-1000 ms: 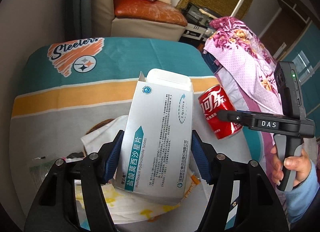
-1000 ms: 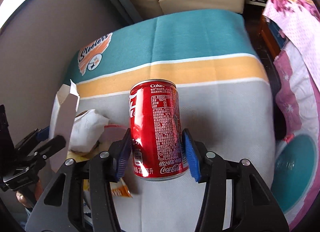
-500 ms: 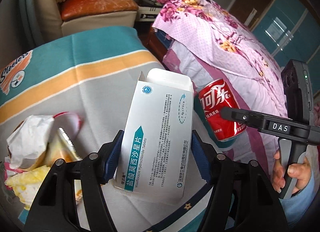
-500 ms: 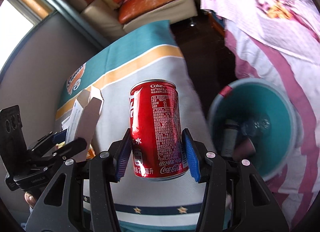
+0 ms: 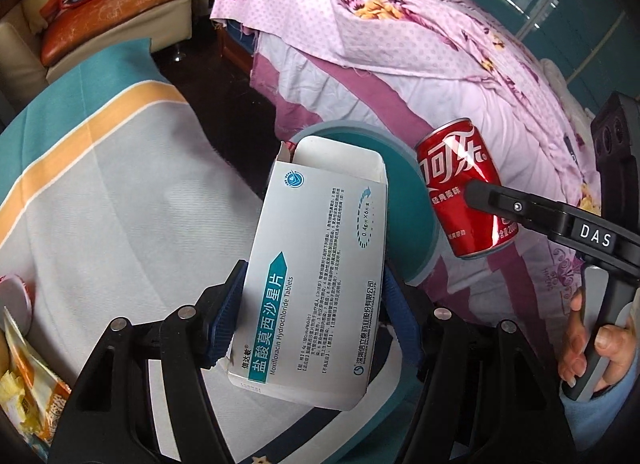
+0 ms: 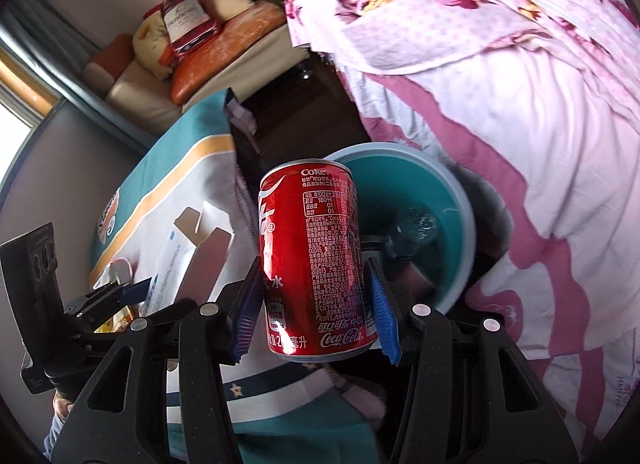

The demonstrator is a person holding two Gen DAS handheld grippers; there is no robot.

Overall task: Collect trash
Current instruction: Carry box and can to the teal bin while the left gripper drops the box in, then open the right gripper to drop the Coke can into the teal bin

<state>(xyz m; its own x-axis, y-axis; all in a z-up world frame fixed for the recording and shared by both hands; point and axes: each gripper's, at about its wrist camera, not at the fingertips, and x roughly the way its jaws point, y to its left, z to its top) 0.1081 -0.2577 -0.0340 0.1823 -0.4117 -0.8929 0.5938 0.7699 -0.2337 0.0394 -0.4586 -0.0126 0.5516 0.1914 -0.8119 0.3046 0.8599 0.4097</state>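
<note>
My left gripper is shut on a white medicine box with an open top flap, held up past the table's right edge. My right gripper is shut on a red cola can, upright between the blue pads. The can and the right gripper's arm also show at the right of the left wrist view, and the box at the left of the right wrist view. A teal bin stands on the floor just behind the can, with a clear bottle and other trash inside. Its rim shows behind the box.
A table with a teal, yellow and grey cloth lies to the left, with snack wrappers at its near-left corner. A bed with a pink floral cover fills the right. A sofa with an orange cushion stands behind.
Both grippers swung right from over the table toward the bed, each still holding its item. The teal bin has come into view behind the box and the can.
</note>
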